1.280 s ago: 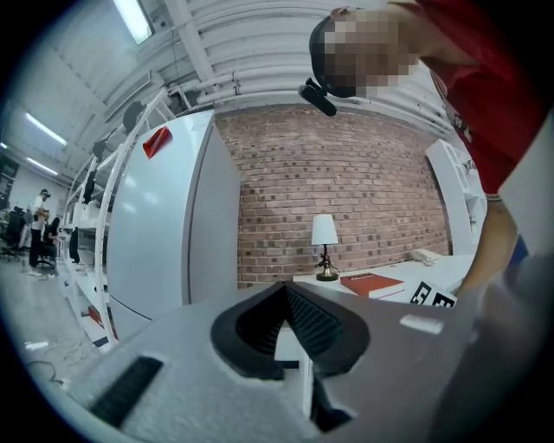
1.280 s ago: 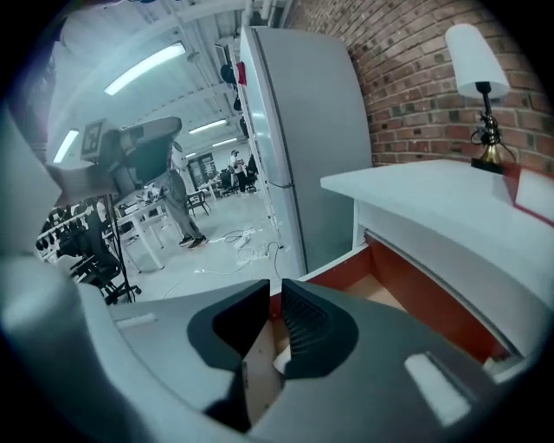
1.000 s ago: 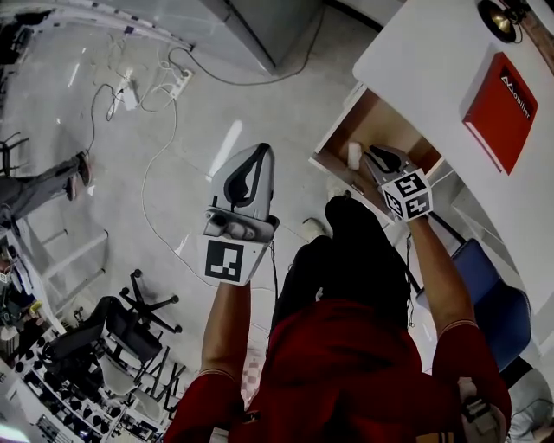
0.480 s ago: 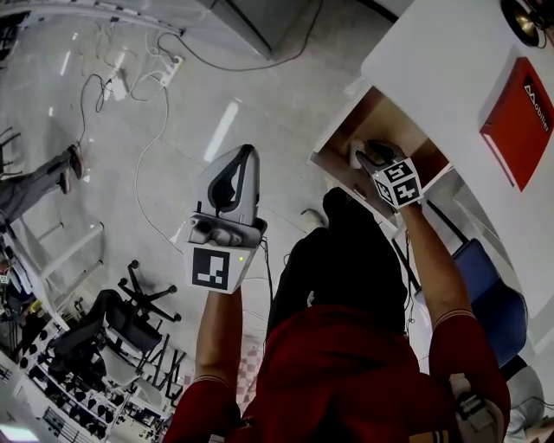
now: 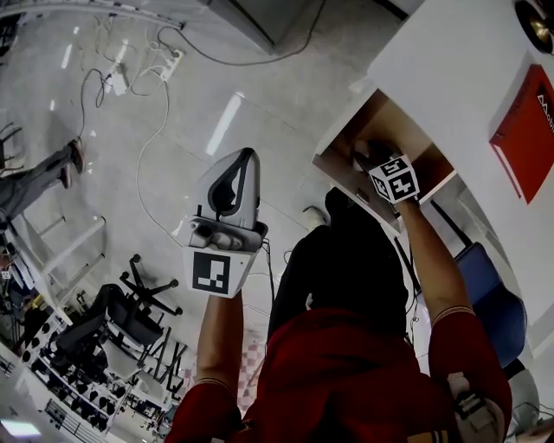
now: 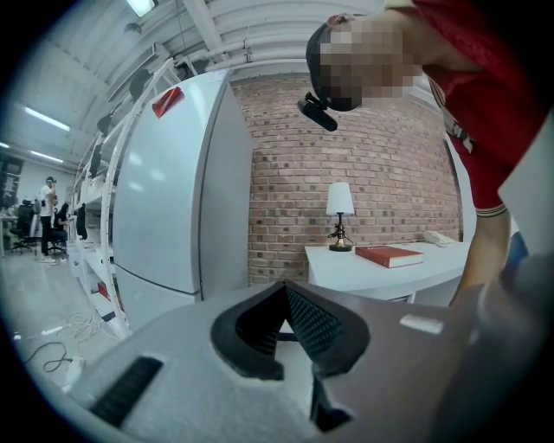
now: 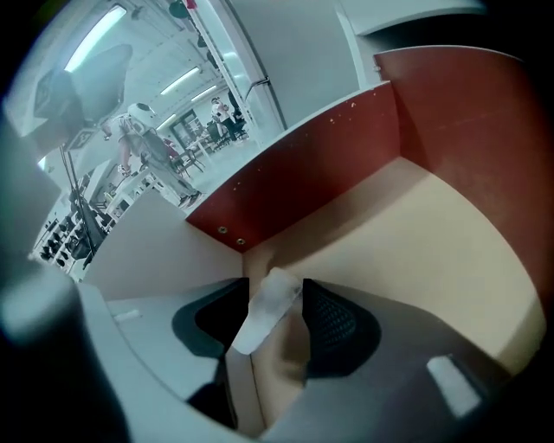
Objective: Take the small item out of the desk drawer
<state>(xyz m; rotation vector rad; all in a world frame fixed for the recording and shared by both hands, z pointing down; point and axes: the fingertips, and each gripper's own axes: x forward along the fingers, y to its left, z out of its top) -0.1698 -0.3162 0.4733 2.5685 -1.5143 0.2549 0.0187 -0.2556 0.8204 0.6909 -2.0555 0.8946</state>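
Observation:
The wooden desk drawer [image 5: 342, 149] stands pulled out from the white desk [image 5: 450, 69]. My right gripper [image 5: 367, 157] reaches down into it. In the right gripper view a small white item [image 7: 267, 310] stands tilted on the drawer floor [image 7: 415, 234], near the corner by the red-brown wall [image 7: 320, 182]. It is between my right gripper's [image 7: 273, 324] jaws, which are opening; the right pad is clear of it. The head view does not show the item. My left gripper [image 5: 235, 173] is held up over the floor, away from the desk, shut and empty [image 6: 286, 292].
A red book [image 5: 528, 130] and a lamp base [image 5: 538, 19] are on the desk top. A blue chair [image 5: 486, 298] is tucked under the desk at the right. Cables [image 5: 151, 95] trail over the floor, and office chairs [image 5: 130, 320] stand at the lower left.
My right gripper has moved deeper into the drawer and now covers the white item in the head view. The left gripper has shifted slightly to the left and stayed raised.

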